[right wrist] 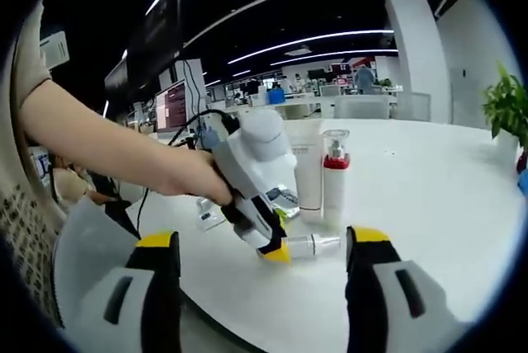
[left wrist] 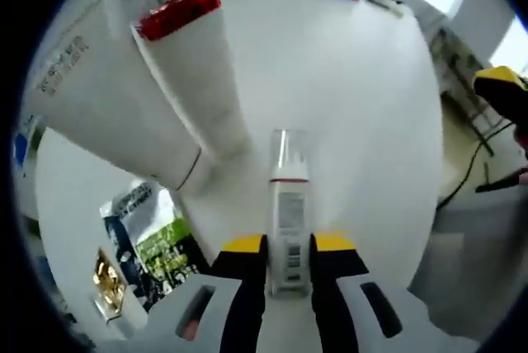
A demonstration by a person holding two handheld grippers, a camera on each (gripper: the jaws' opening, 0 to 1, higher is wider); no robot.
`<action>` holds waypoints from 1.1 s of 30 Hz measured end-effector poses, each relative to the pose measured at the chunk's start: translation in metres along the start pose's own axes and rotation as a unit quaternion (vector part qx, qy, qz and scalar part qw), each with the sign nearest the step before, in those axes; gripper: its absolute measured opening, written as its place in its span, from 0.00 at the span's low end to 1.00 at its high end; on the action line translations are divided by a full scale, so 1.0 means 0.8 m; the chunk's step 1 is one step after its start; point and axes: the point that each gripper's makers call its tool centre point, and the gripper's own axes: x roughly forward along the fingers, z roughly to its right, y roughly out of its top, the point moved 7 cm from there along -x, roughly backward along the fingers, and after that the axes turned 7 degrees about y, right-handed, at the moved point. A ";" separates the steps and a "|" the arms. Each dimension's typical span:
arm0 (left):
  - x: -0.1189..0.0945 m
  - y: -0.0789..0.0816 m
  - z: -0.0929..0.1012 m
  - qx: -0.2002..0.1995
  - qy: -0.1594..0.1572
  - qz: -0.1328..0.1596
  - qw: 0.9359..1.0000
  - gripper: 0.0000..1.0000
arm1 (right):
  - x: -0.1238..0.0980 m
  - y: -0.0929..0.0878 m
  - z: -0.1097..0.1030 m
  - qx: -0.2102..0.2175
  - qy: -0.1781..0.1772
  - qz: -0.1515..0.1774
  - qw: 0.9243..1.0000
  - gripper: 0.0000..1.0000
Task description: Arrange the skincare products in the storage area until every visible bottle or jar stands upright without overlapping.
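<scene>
Small bottle [left wrist: 289,229] lies flat on worktop [left wrist: 363,105]; left gripper [left wrist: 289,264] clamps it to upright it; right gripper [right wrist: 262,266] open, idle.

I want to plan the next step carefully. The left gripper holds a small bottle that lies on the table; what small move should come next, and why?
Probably tip the small bottle up onto its base. The left gripper is shut on it, and in the right gripper view it lies on its side on the white table, while the red-banded bottle beside it already stands upright. The right gripper is open.
</scene>
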 end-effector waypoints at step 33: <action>-0.188 -0.022 0.053 -0.203 -0.193 0.277 0.919 0.16 | -0.028 0.043 0.001 0.246 0.128 0.176 0.944 0.70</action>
